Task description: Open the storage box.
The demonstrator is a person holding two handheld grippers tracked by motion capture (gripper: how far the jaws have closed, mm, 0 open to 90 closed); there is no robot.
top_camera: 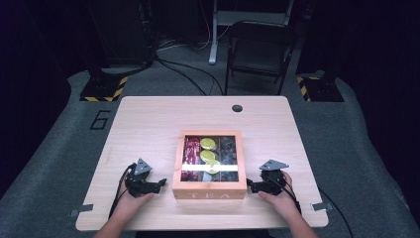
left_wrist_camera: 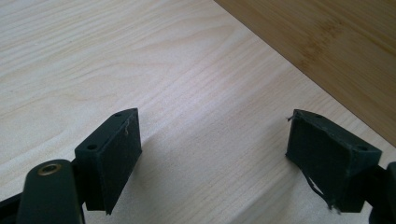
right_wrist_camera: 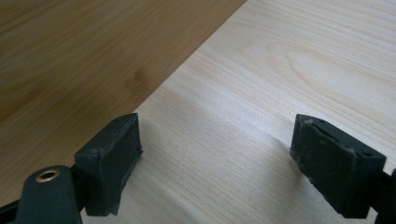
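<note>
A wooden tea box (top_camera: 209, 193) with a glass lid stands on the table near the front edge; through the lid I see red packets and yellow-green round packets. My left gripper (top_camera: 161, 184) lies just left of the box, pointing at its side, jaws wide apart and empty. My right gripper (top_camera: 249, 185) lies just right of the box, also open and empty. In the left gripper view the box's brown side (left_wrist_camera: 336, 51) fills the upper right beyond the open gripper (left_wrist_camera: 212, 144). In the right gripper view the box's side (right_wrist_camera: 79, 56) fills the upper left beyond the open gripper (right_wrist_camera: 215, 154).
The light wooden table (top_camera: 148, 124) has a round cable hole (top_camera: 237, 108) at the back. A folding chair (top_camera: 260, 49) and stand bases with hazard stripes (top_camera: 104, 88) stand on the floor behind it. Cables trail from both grippers over the front edge.
</note>
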